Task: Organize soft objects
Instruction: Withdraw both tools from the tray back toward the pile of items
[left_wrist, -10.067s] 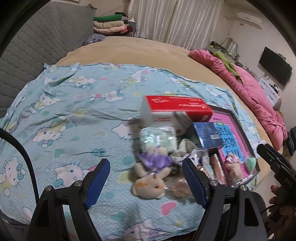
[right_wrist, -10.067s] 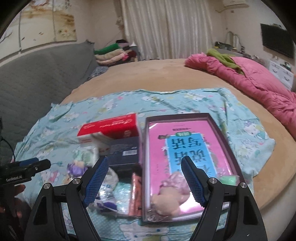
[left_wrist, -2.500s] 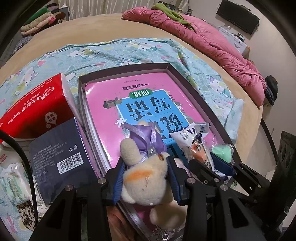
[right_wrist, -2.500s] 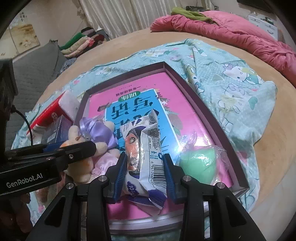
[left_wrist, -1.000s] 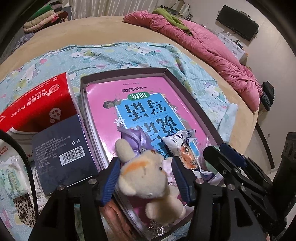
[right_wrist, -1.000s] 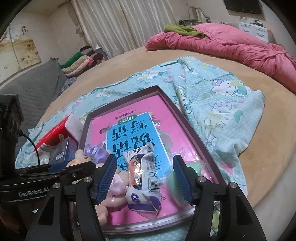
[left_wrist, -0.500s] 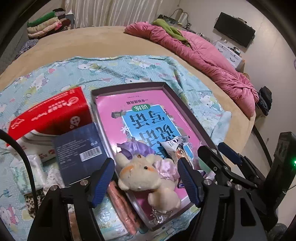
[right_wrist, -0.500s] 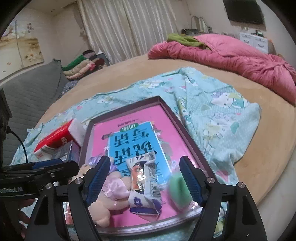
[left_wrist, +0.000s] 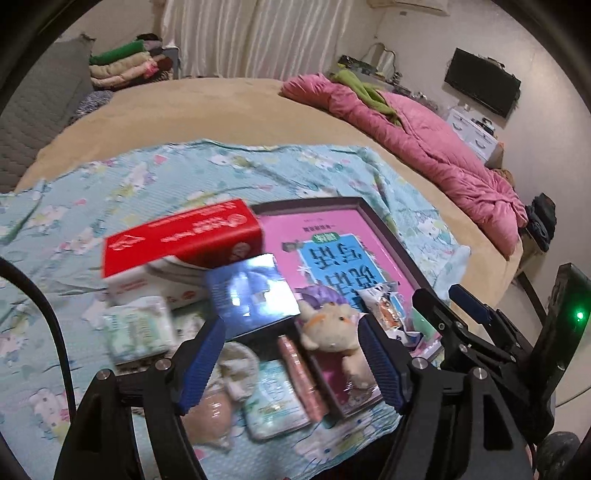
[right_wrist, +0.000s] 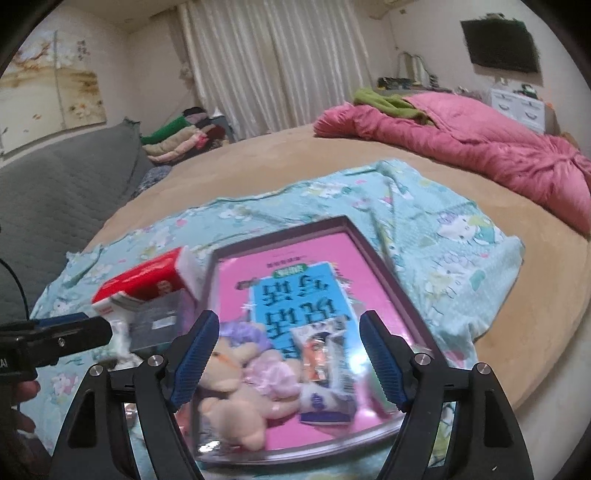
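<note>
A dark-rimmed tray lined with a pink and blue sheet lies on the Hello Kitty cloth. In it lie a cream plush toy with a purple bow, a pink plush and a snack packet. The plush toy and the tray also show in the left wrist view. My left gripper is open and empty, raised above a tissue pack and other small packets. My right gripper is open and empty above the tray's near end.
A red tissue box and a dark blue box sit left of the tray. Small wet-wipe packs lie in front. A pink quilt lies far right. Folded clothes are stacked at the back.
Both grippers opened, let go of the plush toy and the snack packet in the tray, and pulled back and up. The left gripper has swung left toward the loose packets.
</note>
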